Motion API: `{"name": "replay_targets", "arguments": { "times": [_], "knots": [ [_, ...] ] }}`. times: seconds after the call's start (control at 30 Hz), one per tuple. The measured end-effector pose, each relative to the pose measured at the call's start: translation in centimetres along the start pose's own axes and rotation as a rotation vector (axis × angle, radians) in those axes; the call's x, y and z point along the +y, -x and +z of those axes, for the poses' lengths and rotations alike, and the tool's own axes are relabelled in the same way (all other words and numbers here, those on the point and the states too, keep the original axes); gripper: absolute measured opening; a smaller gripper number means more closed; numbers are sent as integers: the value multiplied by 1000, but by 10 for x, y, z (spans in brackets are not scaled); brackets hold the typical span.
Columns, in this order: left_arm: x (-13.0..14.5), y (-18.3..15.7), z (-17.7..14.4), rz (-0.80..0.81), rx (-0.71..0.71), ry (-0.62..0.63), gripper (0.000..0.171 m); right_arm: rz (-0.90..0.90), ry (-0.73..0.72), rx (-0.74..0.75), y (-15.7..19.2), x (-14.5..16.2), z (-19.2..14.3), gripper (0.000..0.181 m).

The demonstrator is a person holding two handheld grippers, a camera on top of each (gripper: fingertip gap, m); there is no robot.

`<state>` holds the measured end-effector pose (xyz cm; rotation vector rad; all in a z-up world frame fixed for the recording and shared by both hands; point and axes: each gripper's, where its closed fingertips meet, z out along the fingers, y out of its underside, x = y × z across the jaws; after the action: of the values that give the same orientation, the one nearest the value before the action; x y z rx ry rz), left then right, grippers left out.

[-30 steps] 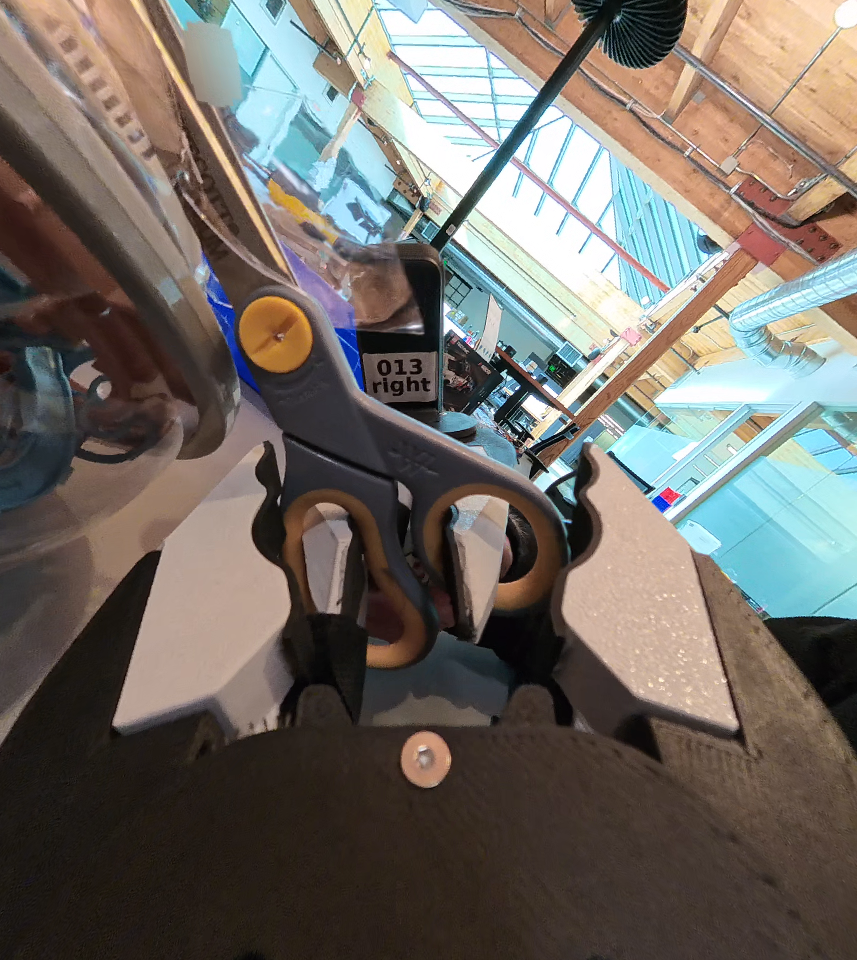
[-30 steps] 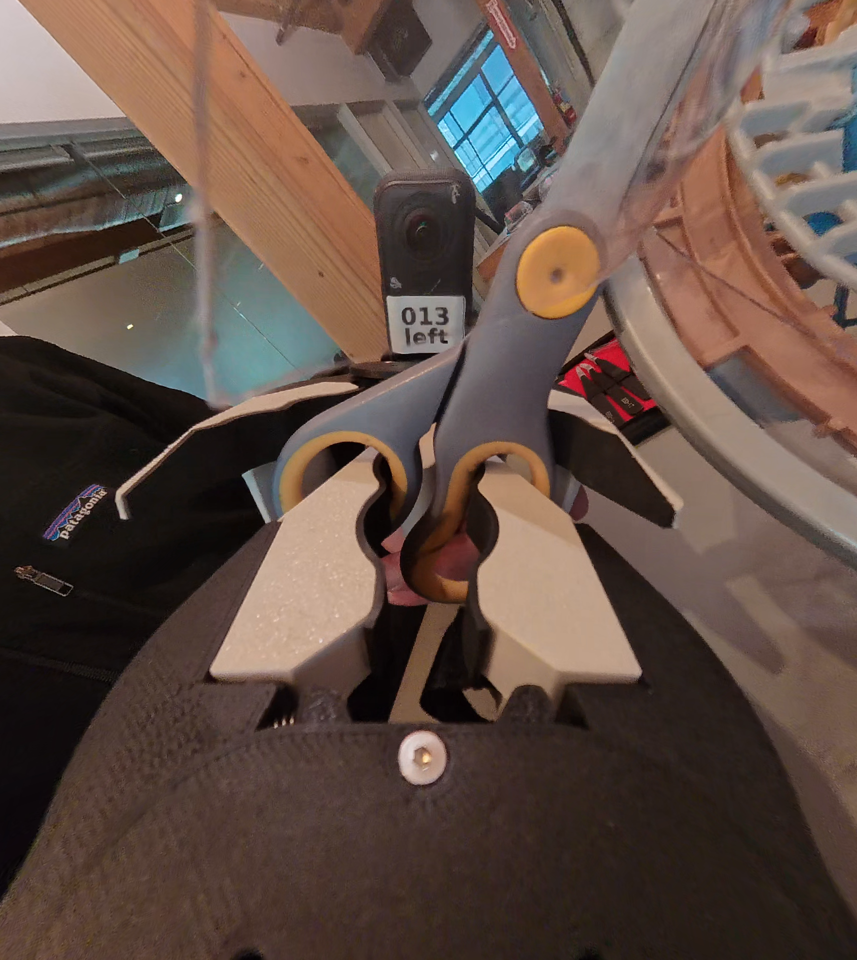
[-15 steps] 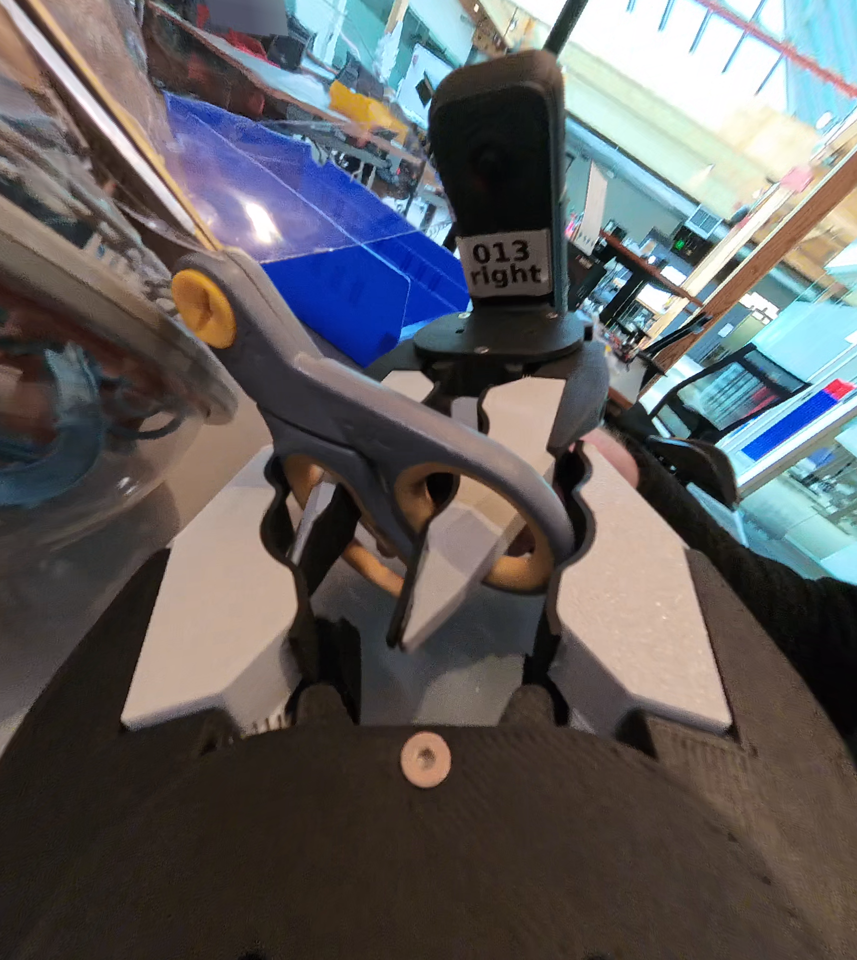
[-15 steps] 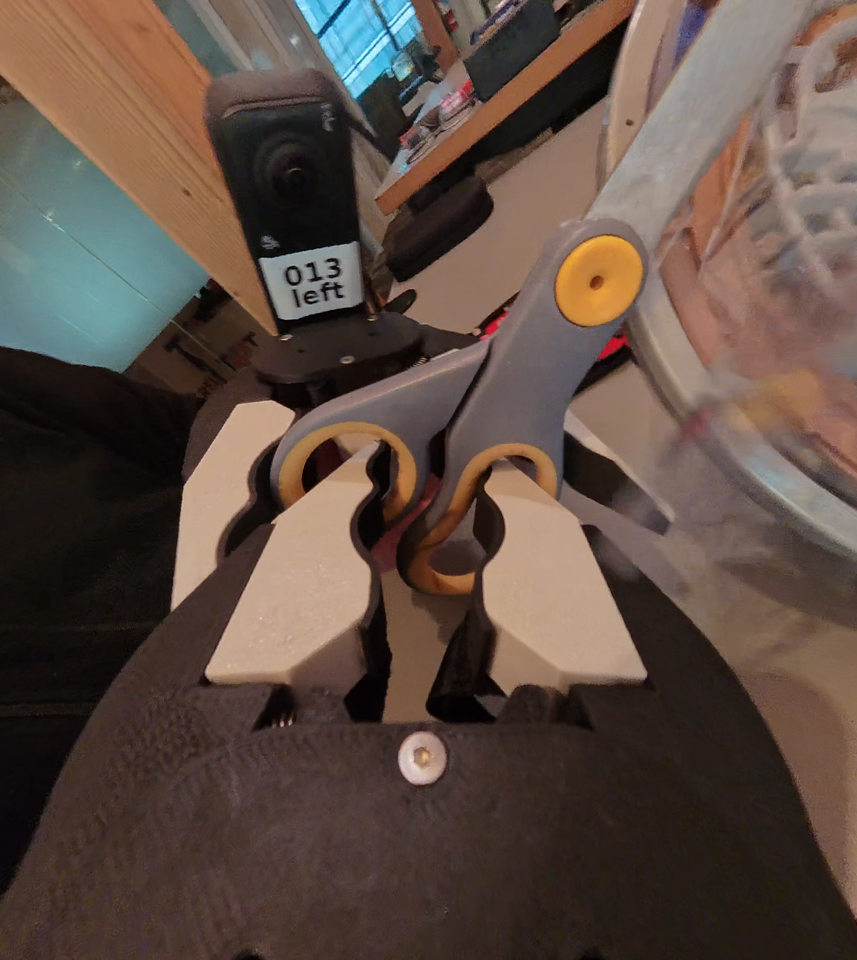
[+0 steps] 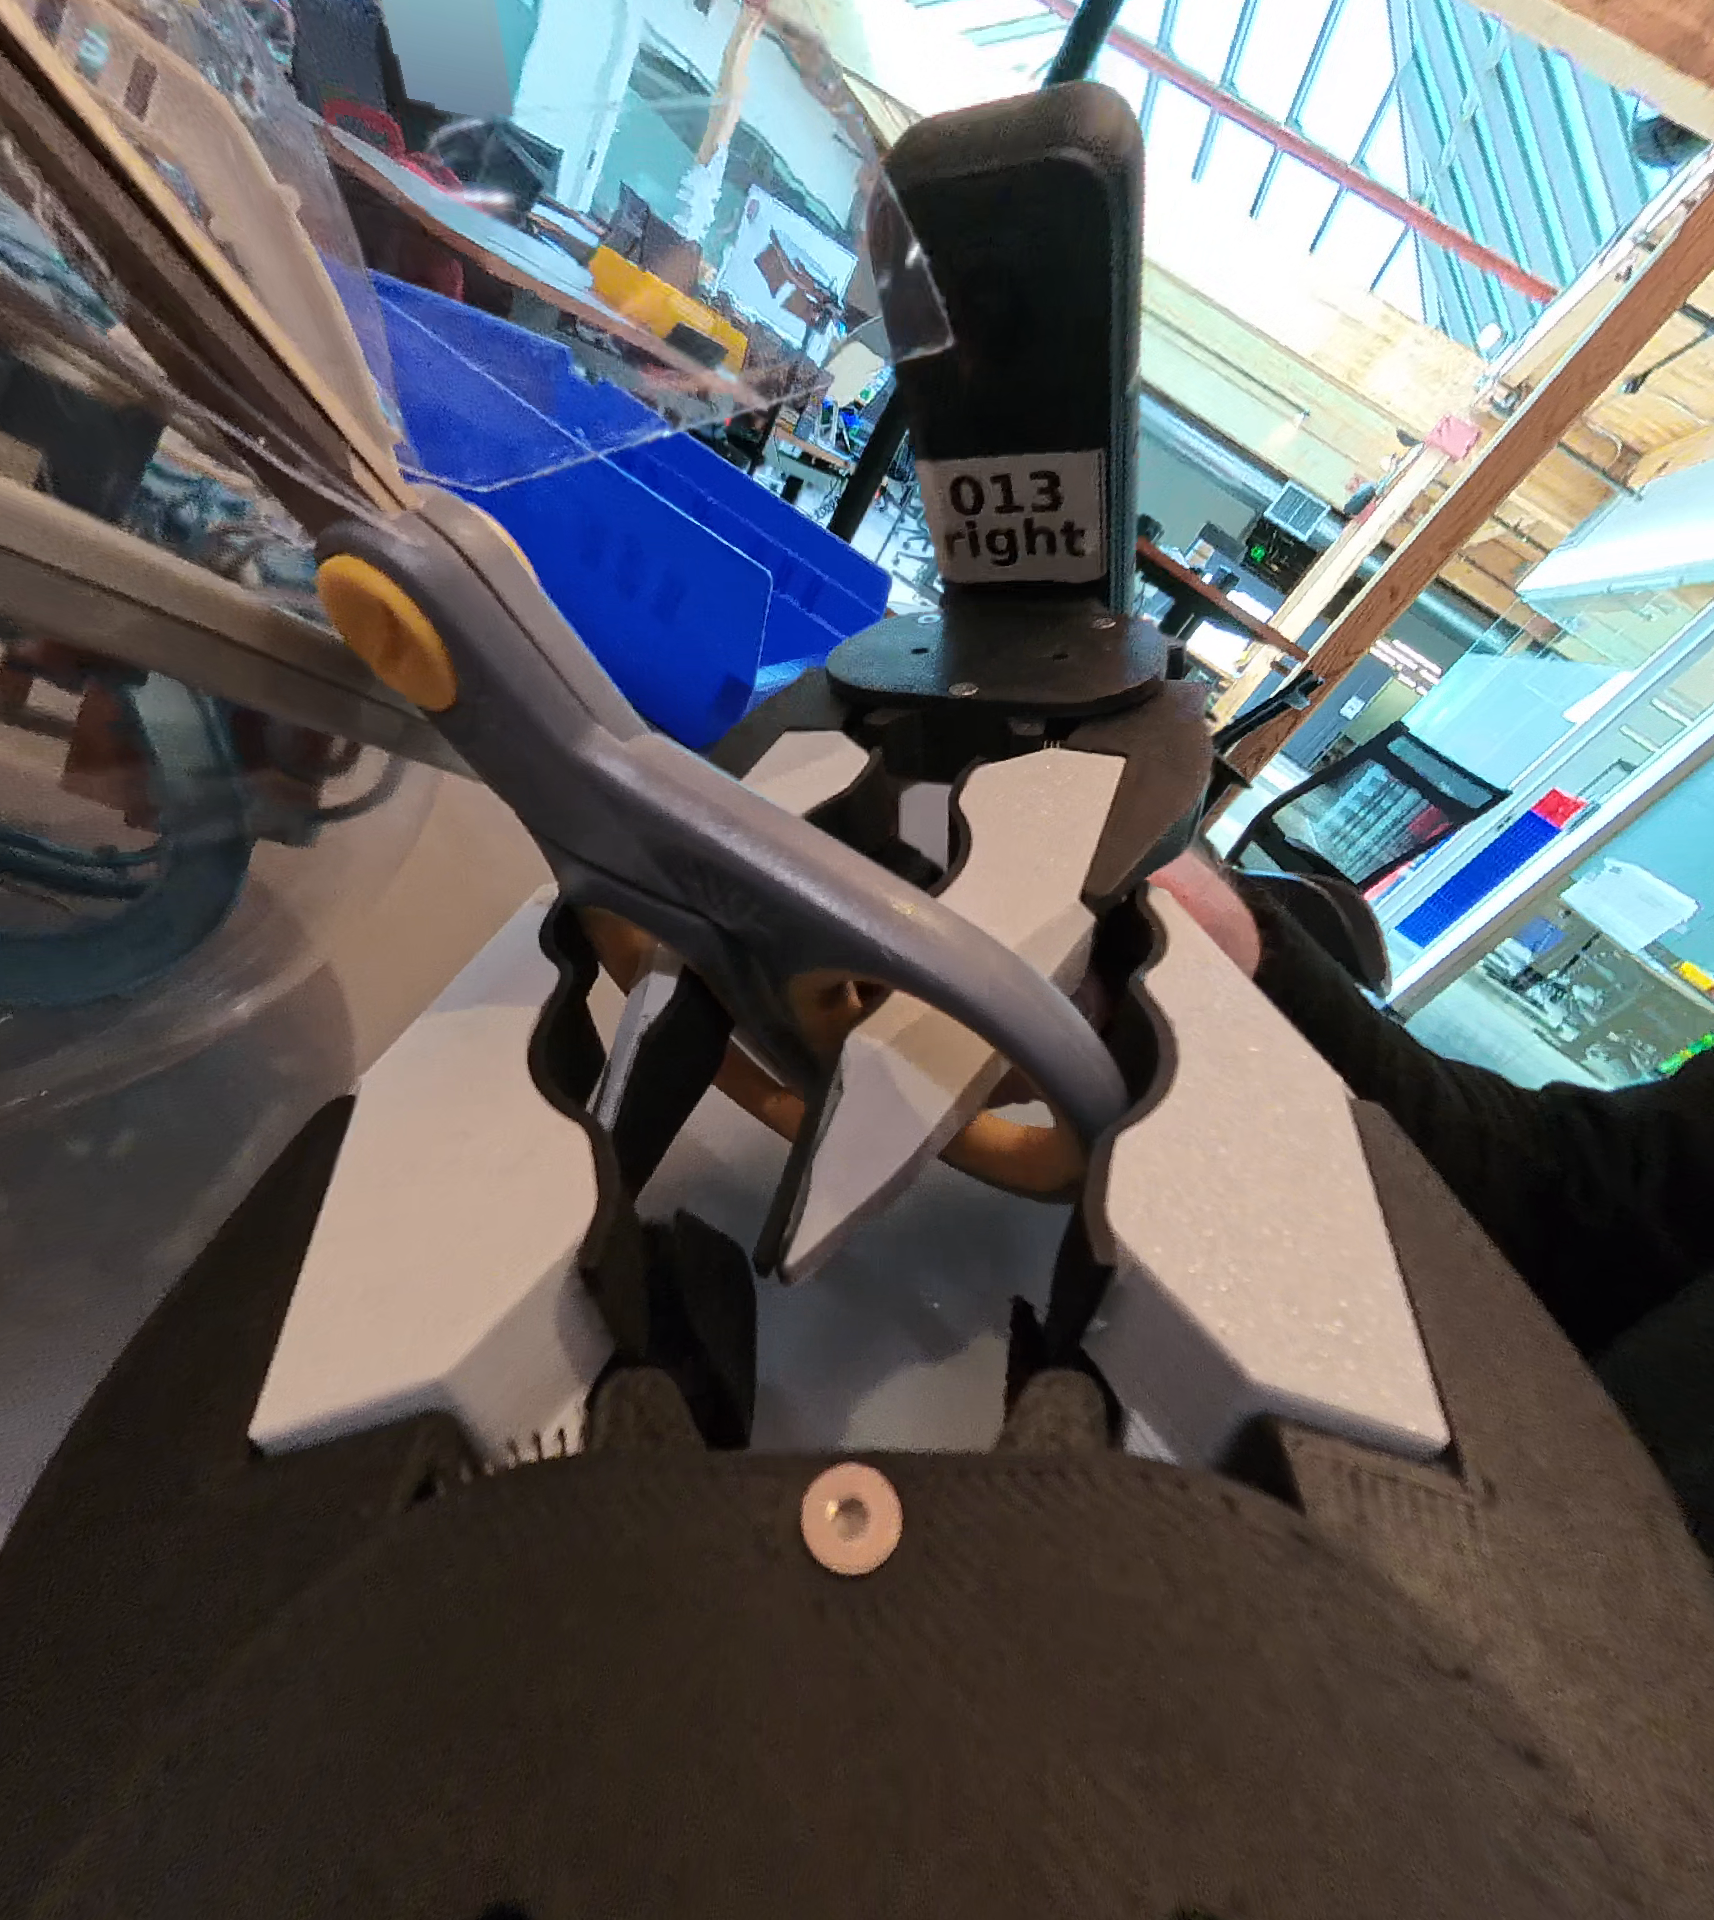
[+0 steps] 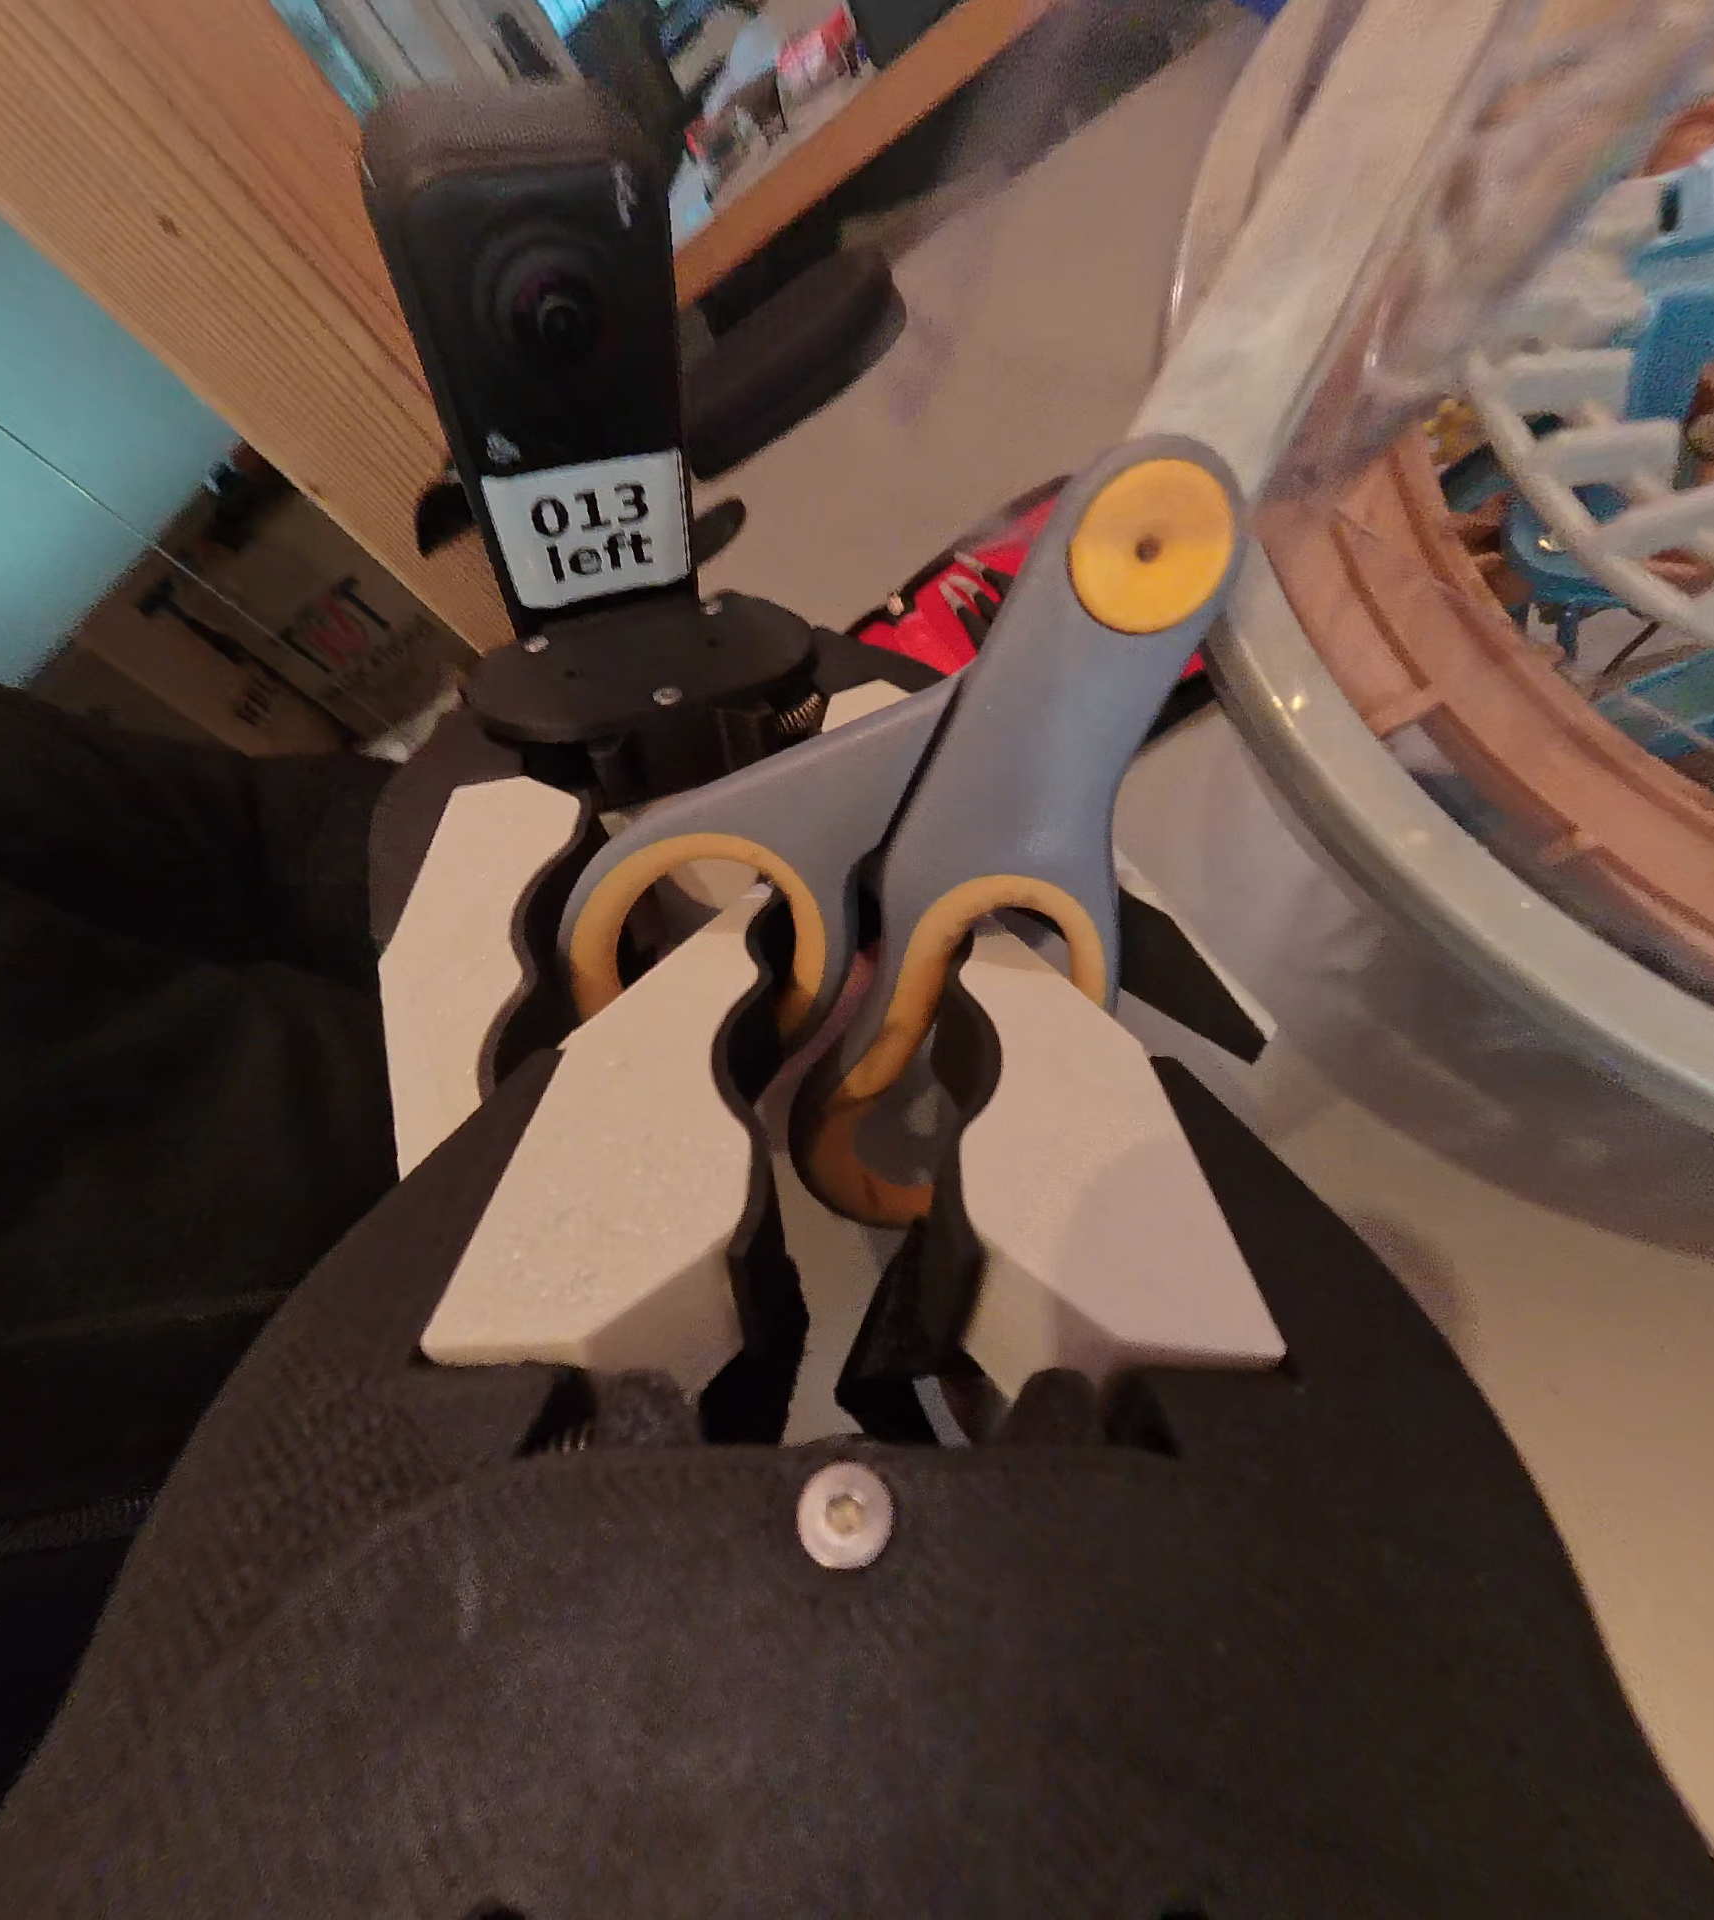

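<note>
1. Two grippers met at one pair of scissors (image 5: 687,831): the left gripper (image 5: 832,1039) stood spread wide around the handle loops, while the right gripper (image 6: 853,1060) clamped them.
2. The scissors looked rigid and light, best held by the rubbery yellow-lined loops.
3. At ten o'clock, the blades bit clear plastic packaging (image 5: 541,343); their tips were cut off.

1. One pair of scissors (image 5: 687,831), grey with yellow-lined loops.
2. Two grippers meeting at the scissors' handles: left gripper (image 5: 848,1049), right gripper (image 6: 858,1023).
3. One clear round container (image 6: 1518,935) beside the scissors' blades.
4. One blue bin (image 5: 624,582) behind the scissors.
</note>
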<state>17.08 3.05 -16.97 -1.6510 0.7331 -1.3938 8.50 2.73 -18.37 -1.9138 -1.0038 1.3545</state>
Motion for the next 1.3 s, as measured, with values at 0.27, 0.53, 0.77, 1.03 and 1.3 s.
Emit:
{"name": "replay_targets", "arguments": {
  "times": [0.27, 0.53, 0.77, 1.03, 1.3],
  "knots": [
    [4, 8, 6, 20, -27, 72, 99, 23, -46, 8, -9, -2, -3, 22],
    [26, 7, -11, -8, -41, 165, 97, -161, 203, 230, -25, 26, -2, 23],
    [42, 8, -23, -33, -83, 243, 102, -228, 265, 259, -25, 39, 7, 24],
    [59, 2, -21, 53, -47, 327, 147, -303, 347, 285, -25, 61, 21, 51],
    [48, -2, -15, 0, -14, 263, 146, -323, 400, 350, -34, 71, 21, 89]
  ]
}}
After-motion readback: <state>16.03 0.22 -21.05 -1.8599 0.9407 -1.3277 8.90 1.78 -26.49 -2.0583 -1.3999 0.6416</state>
